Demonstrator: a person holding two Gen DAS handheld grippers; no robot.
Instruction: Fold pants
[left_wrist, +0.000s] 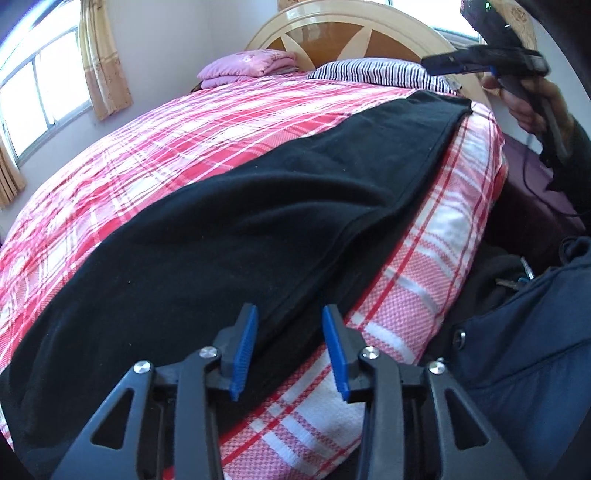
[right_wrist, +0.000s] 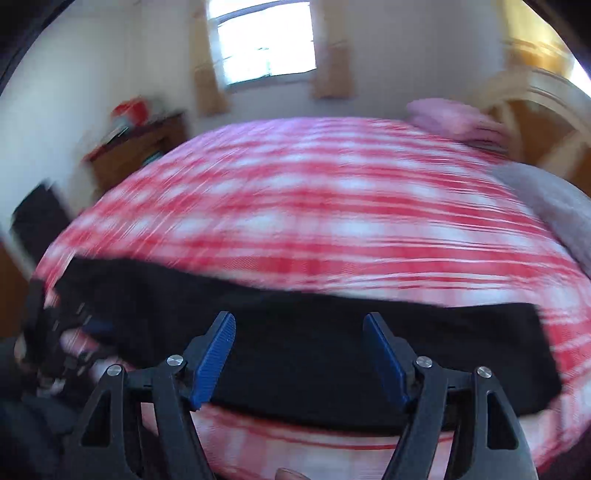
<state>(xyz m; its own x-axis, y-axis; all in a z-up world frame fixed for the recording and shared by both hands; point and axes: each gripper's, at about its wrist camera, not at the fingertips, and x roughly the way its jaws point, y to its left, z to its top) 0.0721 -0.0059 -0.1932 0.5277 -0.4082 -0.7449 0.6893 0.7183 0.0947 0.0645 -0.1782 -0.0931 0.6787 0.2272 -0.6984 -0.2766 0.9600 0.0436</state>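
Left wrist: my left gripper (left_wrist: 290, 347) gaped over pants (left_wrist: 221, 236) edge, ungrasped. Right gripper (right_wrist: 299, 354) also spread, blurred. Fold pending; next needs pinching hem.

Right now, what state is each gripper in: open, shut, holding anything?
Left gripper: open, holding nothing, jaws over the near edge of the black pants.
Right gripper: open, holding nothing, above the pants; its view is motion-blurred.

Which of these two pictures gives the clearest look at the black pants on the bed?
The left wrist view. There the black pants lie sharp along the near edge of the plaid bed, their edges showing. In the right wrist view the pants are only a blurred dark band across the bed.
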